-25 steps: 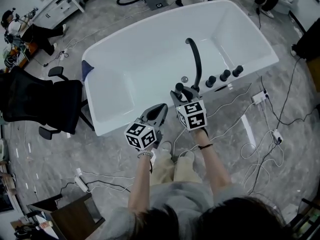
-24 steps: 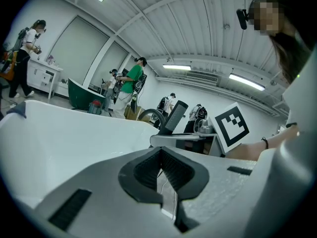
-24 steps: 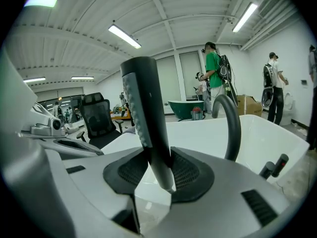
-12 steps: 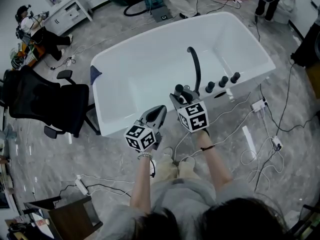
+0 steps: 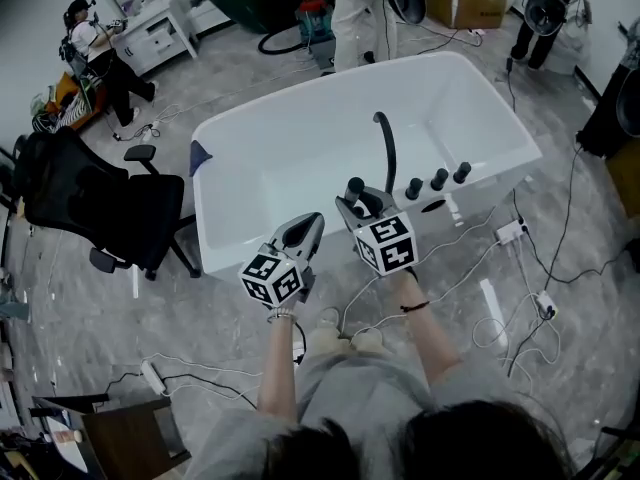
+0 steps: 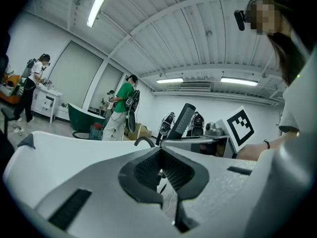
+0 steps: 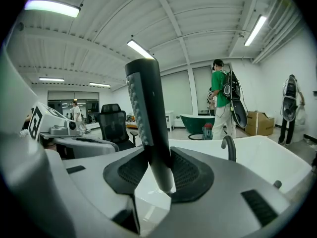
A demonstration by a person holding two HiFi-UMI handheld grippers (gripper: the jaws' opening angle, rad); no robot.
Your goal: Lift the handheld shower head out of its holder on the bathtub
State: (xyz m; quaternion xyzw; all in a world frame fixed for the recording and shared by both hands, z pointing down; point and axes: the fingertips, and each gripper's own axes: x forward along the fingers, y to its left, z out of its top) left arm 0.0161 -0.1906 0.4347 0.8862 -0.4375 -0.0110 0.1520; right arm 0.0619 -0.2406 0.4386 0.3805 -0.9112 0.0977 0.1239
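My right gripper (image 7: 158, 175) is shut on the black handheld shower head (image 7: 146, 113), which stands nearly upright between the pads. In the head view the right gripper (image 5: 360, 203) hovers over the near rim of the white bathtub (image 5: 250, 168), with the shower head (image 5: 354, 187) sticking up from it. The dark holder slot (image 5: 432, 206) lies on the rim to its right. To the left, my left gripper (image 5: 310, 225) hangs over the same rim. Its jaws meet in the left gripper view (image 6: 161, 170) with nothing between them.
A curved black spout (image 5: 385, 148) and three black knobs (image 5: 438, 178) stand on the tub's rim. A black office chair (image 5: 100, 203) is left of the tub. Cables and a power strip (image 5: 510, 230) lie on the floor. People stand at the back (image 5: 350, 8).
Both grippers have risen together above the tub rim, the right one carrying the shower head up with it. The tub looks farther below.
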